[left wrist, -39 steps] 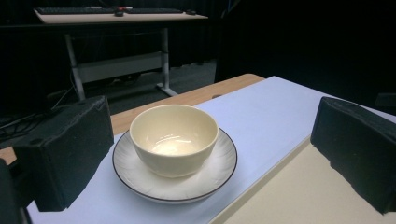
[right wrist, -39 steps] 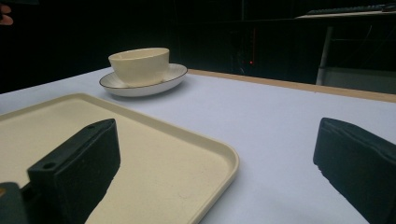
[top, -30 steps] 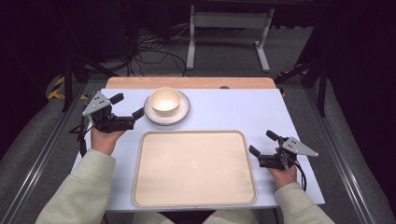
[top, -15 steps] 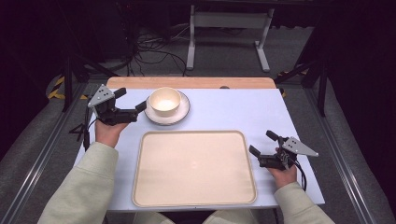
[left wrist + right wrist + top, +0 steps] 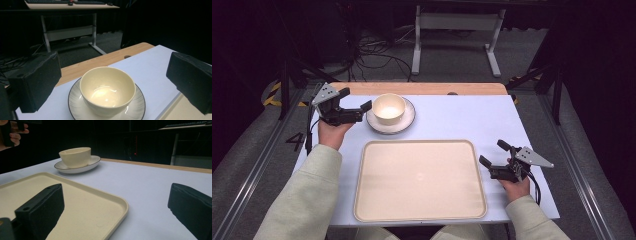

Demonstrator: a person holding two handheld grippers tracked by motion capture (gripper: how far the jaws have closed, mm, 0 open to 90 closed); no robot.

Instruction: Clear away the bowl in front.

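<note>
1. Since the earlier frames the left hand-held gripper (image 5: 358, 111) has moved up the frame and toward the bowl (image 5: 388, 108); the right hand-held gripper (image 5: 495, 155) has kept its place at the lower right, beside the tray (image 5: 419, 210).

2. Bowl and saucer (image 5: 408, 122) sit upper left of centre in the high view, on the desk (image 5: 462, 115), just above the tray's top edge. The bowl stands upright on the saucer and looks empty.

3. The left hand-held gripper's jaws are spread wide. In the left gripper view the bowl (image 5: 108, 90) lies between them and a little ahead, with neither jaw touching it. In the high view one jaw tip is just beside the saucer's left rim.

4. The right hand-held gripper's jaws are spread too, holding nothing. In the right gripper view one jaw hangs over the tray's (image 5: 110, 207) corner and the other over bare desk.

5. Risks, as I judge them:
   - The bowl rests loose on the saucer (image 5: 135, 110). A jaw catching its wall on one side first could slide or tip it.
   - A low jaw could hit the saucer rim and push both away across the desk.
   - The bowl's wall is smooth, glossy and curved, so a pinch across it may slip. A grip on the rim, one jaw inside, looks safer.
   - If only the bowl is lifted, the saucer may drag briefly and clatter.
   - The desk's far edge is near, so a hard shove that way is worth avoiding.
</note>
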